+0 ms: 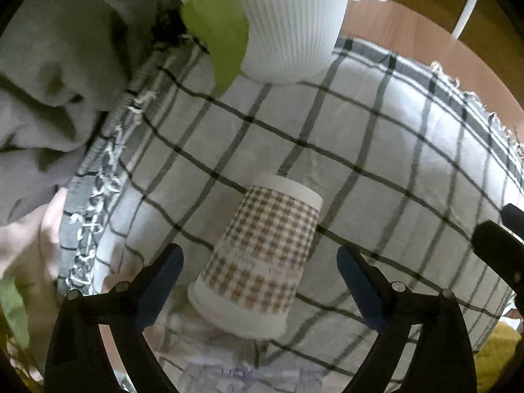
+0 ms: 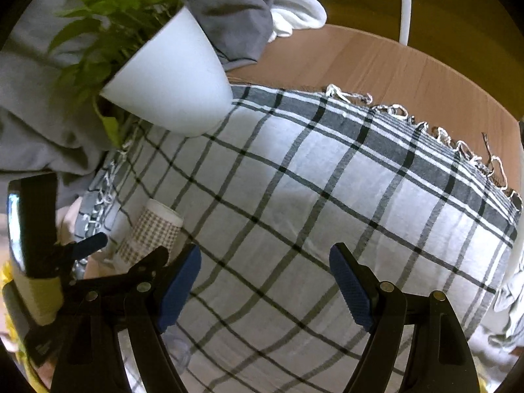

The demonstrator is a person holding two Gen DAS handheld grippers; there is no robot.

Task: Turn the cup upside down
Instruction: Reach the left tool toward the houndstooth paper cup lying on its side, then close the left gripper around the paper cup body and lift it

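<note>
Hovering my left tongs point(image 1: 260, 281) over the brown-and-cream gingham paper cup point(image 1: 258, 255), blue pads spread wide on either side, neither touching it. Cup sits between them on the white cloth with dark check lines point(image 1: 376, 150), one white-banded end toward me, the other away; whether it stands or lies I cannot tell. My right tongs point(image 2: 265, 281) likewise apart, holding nothing, over bare cloth, with the cup point(image 2: 152, 232) off to their left. White ribbed plant pot point(image 1: 291, 23) with green leaves stands at the cloth's far edge. Brown wooden worktop point(image 2: 376, 65) beyond; grey garment point(image 1: 55, 65) heaped at left.
</note>
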